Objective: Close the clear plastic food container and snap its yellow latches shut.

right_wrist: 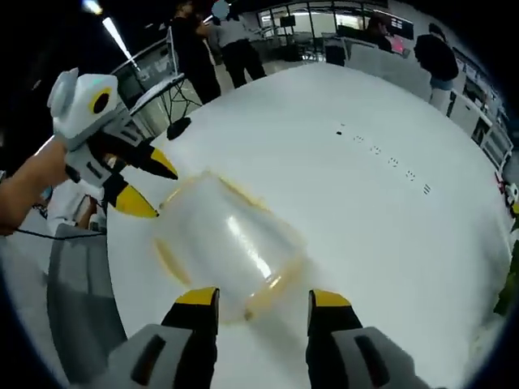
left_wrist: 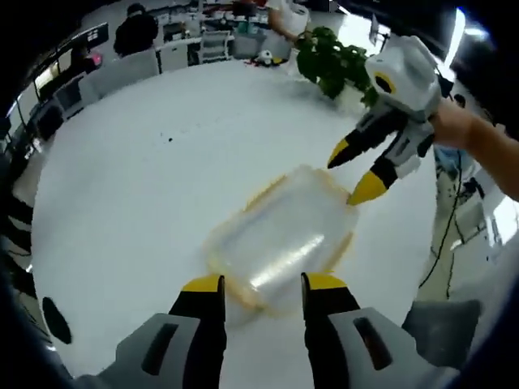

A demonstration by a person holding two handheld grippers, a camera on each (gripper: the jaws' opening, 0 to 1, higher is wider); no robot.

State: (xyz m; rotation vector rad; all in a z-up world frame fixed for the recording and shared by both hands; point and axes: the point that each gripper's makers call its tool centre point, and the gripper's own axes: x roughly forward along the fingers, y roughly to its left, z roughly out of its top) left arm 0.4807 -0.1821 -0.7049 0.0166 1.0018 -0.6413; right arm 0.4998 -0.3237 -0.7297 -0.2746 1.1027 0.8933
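White table point(left_wrist: 122, 186) carries the clear container point(left_wrist: 280, 239) lying lengthwise between two spread, empty pairs of jaws, left gripper point(left_wrist: 263, 288) and right gripper point(right_wrist: 263, 300) poised at opposite ends.

A large round white table point(left_wrist: 162, 203) carries a clear plastic food container point(left_wrist: 280, 239) with yellow trim, lying flat near one edge with its lid on. A leafy green plant point(left_wrist: 331, 61) stands at the table's far side in the left gripper view. A row of small dark specks point(right_wrist: 381, 154) dots the white top.
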